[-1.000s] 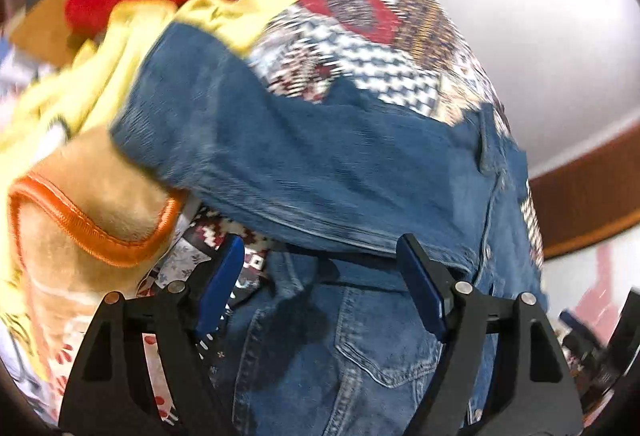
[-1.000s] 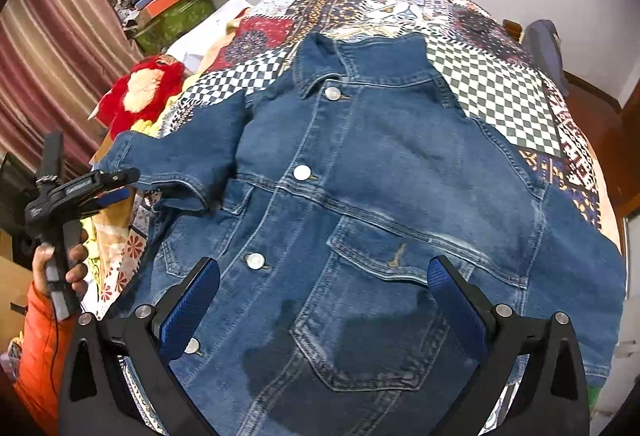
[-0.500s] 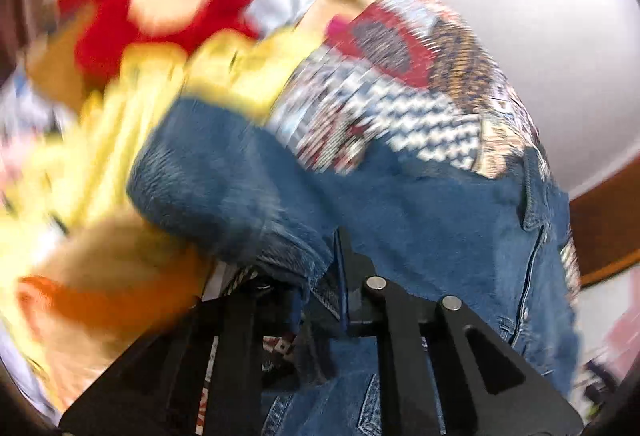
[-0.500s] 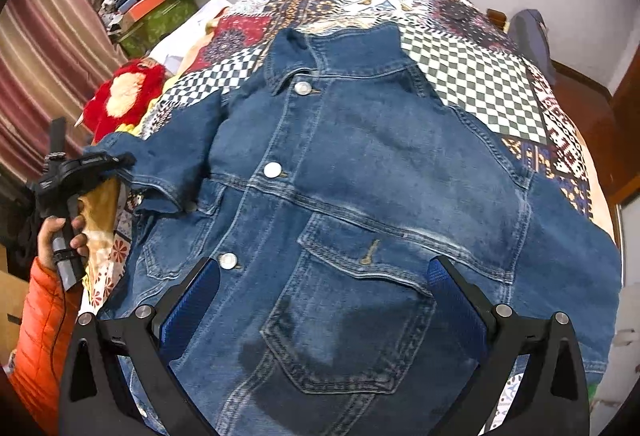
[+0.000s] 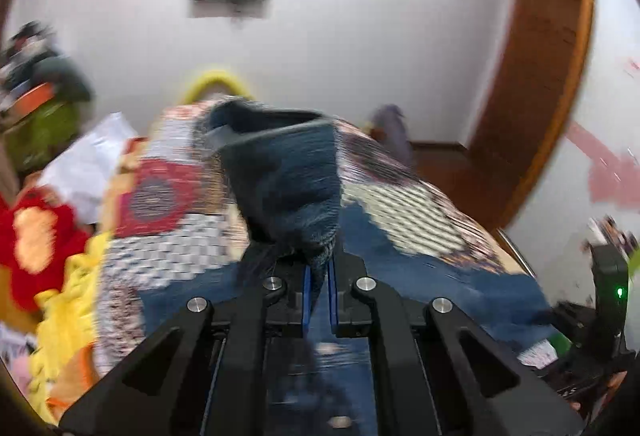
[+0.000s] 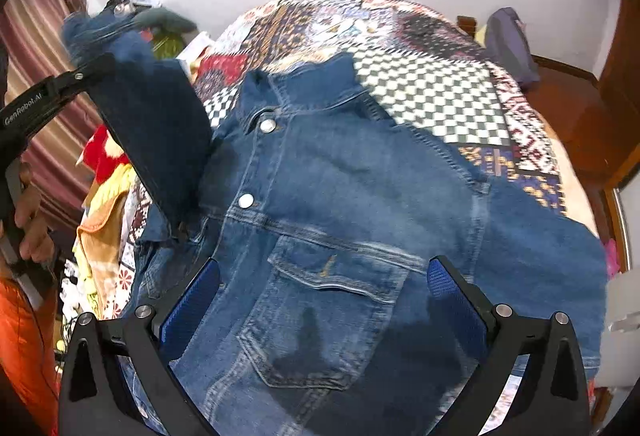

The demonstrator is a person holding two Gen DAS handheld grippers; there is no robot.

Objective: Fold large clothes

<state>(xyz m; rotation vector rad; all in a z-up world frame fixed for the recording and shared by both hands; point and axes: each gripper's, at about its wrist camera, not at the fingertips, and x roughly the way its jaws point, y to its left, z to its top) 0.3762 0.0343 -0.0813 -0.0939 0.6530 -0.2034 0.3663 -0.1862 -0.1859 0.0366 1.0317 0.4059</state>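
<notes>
My left tongs point(image 5: 319, 286) pinch the denim jacket point(image 6: 360, 203)'s sleeve point(image 6: 156, 139) raised beside its collar, right tongs point(image 6: 320, 296) spread; folding barely begun.

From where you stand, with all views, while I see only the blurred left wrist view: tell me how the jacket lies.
Observer: The denim jacket lies front up on the patchwork quilt, collar at the far end.
Operator: Report the sleeve.
Observer: The sleeve hangs lifted from the left hand-held gripper, off the quilt.
Operator: Report the right hand-held gripper.
Observer: The right hand-held gripper is open above the chest pocket, gripping nothing.
</notes>
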